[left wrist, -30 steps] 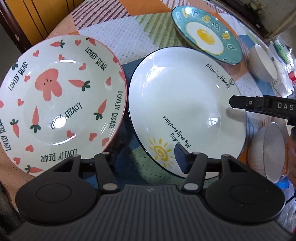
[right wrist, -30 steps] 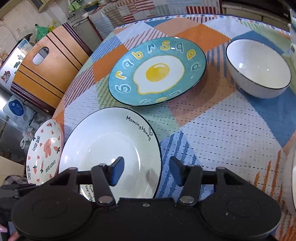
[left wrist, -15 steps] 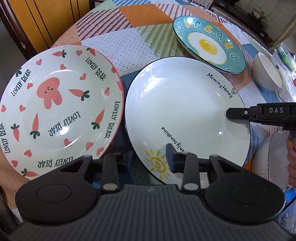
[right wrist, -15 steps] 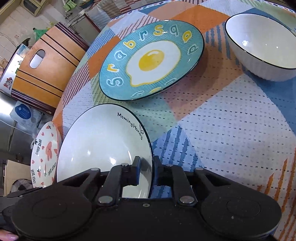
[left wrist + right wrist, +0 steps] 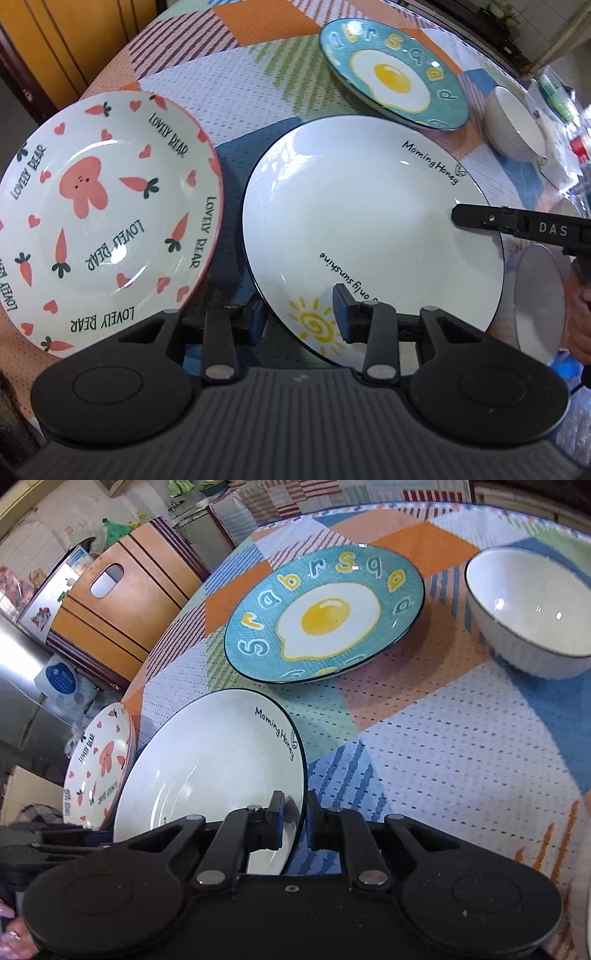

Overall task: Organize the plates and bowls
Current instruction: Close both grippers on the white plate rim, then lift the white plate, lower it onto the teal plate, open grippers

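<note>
White sun plate (image 5: 369,229): centre of patchwork tablecloth (image 5: 443,746), between carrot plate (image 5: 103,221) and egg plate (image 5: 325,616); gripped on two opposite rims, presumably for a level, steady lift toward a stack.
Right gripper (image 5: 295,819): pressed nearly together, pinching far rim of sun plate; jaws just been closing onto it.
Left gripper (image 5: 299,317): partly closed, one pad under, one pad over near rim by the sun drawing; apparently clamping.
White bowl (image 5: 528,609): well apart, untouched.
</note>
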A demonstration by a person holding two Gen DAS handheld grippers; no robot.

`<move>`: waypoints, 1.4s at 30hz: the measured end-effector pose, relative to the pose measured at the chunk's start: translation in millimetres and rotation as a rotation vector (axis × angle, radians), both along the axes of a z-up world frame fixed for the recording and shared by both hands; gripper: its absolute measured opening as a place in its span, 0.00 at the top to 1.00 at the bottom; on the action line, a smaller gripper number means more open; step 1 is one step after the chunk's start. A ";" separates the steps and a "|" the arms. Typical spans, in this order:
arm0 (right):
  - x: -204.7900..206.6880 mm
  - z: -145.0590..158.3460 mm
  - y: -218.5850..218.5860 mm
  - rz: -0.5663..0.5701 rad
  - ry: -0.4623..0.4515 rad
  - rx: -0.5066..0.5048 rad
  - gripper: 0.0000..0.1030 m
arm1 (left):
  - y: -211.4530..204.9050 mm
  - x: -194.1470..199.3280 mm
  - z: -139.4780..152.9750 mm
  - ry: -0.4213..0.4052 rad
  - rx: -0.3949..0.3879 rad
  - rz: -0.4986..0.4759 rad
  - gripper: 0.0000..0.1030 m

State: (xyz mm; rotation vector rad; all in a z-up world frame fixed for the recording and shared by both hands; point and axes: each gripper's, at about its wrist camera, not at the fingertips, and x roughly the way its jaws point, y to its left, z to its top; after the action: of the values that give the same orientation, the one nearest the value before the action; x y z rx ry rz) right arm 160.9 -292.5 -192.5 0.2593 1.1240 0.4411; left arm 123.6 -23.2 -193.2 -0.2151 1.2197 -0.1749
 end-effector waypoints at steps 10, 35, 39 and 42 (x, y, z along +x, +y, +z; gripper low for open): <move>-23.5 31.0 -18.2 -0.032 -0.103 0.025 0.85 | -5.0 -4.6 32.7 -0.073 -0.018 -0.063 0.65; 8.2 88.1 -18.7 -0.150 -0.217 0.012 0.83 | -1.6 69.7 94.4 -0.201 0.000 -0.228 0.66; 24.3 78.0 -23.3 -0.177 -0.217 0.012 0.83 | -5.8 97.2 87.6 -0.184 0.001 -0.278 0.66; 37.8 70.9 -26.5 -0.200 -0.230 0.017 0.83 | -10.9 118.1 82.9 -0.185 0.010 -0.293 0.66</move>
State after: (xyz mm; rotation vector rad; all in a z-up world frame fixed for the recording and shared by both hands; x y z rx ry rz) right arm 198.8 -319.0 -121.6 0.3241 0.8596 0.2939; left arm 241.7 -34.0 -110.4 -0.0092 1.0630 -0.4335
